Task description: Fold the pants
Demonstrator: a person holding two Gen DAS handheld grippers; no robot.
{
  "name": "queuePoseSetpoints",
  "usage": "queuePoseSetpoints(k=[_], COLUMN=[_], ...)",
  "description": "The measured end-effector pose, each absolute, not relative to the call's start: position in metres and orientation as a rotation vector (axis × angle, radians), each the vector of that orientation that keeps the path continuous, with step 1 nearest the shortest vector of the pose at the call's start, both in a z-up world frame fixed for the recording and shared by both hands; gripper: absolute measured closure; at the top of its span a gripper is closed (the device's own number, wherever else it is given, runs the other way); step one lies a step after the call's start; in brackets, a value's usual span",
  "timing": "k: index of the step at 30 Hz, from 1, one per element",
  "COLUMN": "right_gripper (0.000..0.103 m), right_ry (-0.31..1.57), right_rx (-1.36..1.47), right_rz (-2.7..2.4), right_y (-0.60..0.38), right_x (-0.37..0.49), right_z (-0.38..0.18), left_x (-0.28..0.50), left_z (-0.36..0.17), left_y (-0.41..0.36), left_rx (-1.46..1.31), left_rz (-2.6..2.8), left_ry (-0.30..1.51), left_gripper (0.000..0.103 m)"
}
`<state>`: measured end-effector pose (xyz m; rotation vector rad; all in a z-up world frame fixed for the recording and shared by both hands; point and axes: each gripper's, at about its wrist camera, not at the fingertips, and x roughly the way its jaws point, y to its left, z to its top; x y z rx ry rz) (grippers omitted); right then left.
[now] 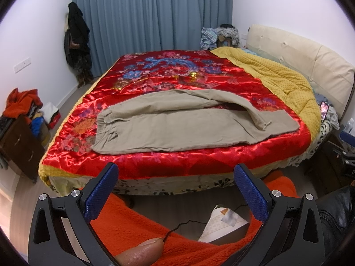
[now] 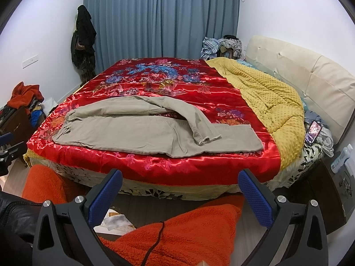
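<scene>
Khaki pants (image 1: 177,126) (image 2: 142,133) lie flat on the red satin bedspread (image 1: 155,84) (image 2: 199,102) near the bed's front edge, waistband at the left and leg ends at the right. One leg is draped loosely across the other, its frayed hem (image 2: 207,140) resting on top. My left gripper (image 1: 175,173) is open and held back from the bed, short of the front edge, with nothing between its blue pads (image 1: 101,192). My right gripper (image 2: 179,177) is likewise open and empty, below the bed's edge, blue pads (image 2: 257,197) spread wide.
A yellow quilt (image 2: 266,95) is bunched at the right by the cream headboard (image 2: 310,73). A phone (image 2: 312,130) lies near the pillows. Orange fleece legs (image 2: 188,232) and a thumb (image 1: 142,250) are below the grippers. A dresser with clothes (image 1: 20,133) stands left.
</scene>
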<state>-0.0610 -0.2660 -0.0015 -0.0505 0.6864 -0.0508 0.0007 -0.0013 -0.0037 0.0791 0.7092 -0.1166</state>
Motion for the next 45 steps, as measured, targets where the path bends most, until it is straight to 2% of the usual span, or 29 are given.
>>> queuePoseSetpoints(k=[45], right_gripper=[0.0], right_ry=[0.69], right_rx=[-0.036], right_rz=[-0.036], right_y=[-0.266], right_x=[-0.051], right_z=[-0.006], left_x=[0.019], left_z=[-0.022], left_y=[0.016], left_rx=[0.052], left_rz=[-0.021], left_ry=[0.871], left_gripper=[0.0])
